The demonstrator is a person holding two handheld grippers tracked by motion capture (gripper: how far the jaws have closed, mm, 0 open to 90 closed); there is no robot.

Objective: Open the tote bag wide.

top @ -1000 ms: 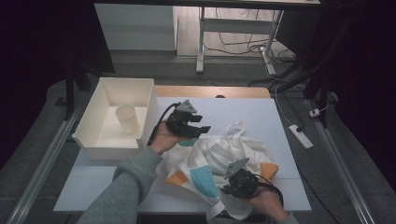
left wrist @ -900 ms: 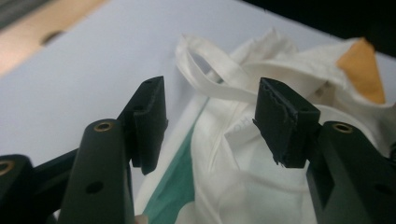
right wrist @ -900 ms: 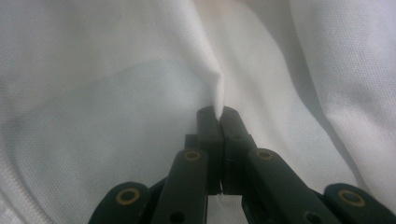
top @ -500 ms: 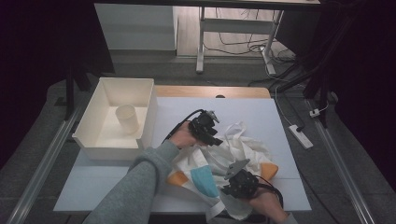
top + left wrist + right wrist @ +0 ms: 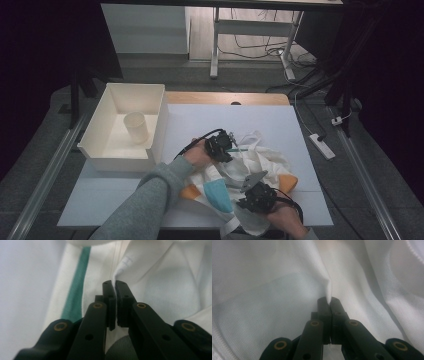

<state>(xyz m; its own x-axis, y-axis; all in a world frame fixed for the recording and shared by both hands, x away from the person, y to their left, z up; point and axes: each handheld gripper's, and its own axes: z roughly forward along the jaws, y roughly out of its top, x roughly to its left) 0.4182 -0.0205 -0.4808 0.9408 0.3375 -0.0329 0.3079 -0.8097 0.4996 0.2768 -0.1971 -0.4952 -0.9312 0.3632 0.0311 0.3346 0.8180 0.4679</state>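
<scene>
A crumpled white garment (image 5: 260,160) with teal and orange patches lies on the white table (image 5: 200,120). My left gripper (image 5: 231,148) sits at the garment's upper left part. Its jaws have just been closing and now pinch a fold of the white fabric (image 5: 125,267) beside a green stripe (image 5: 76,287); left gripper (image 5: 114,283). My right gripper (image 5: 246,196) rests low on the garment near the table's front edge. In the right gripper view the right gripper (image 5: 328,299) is shut on a ridge of white cloth (image 5: 325,282).
A white open bin (image 5: 107,150) stands at the table's left with a pale cup (image 5: 136,127) inside. A teal patch (image 5: 219,196) and orange parts (image 5: 289,181) show on the garment. A power strip (image 5: 322,146) lies on the floor at the right.
My left gripper has moved right and down onto the garment and shut on a fold of it. The right gripper has stayed where it was.
</scene>
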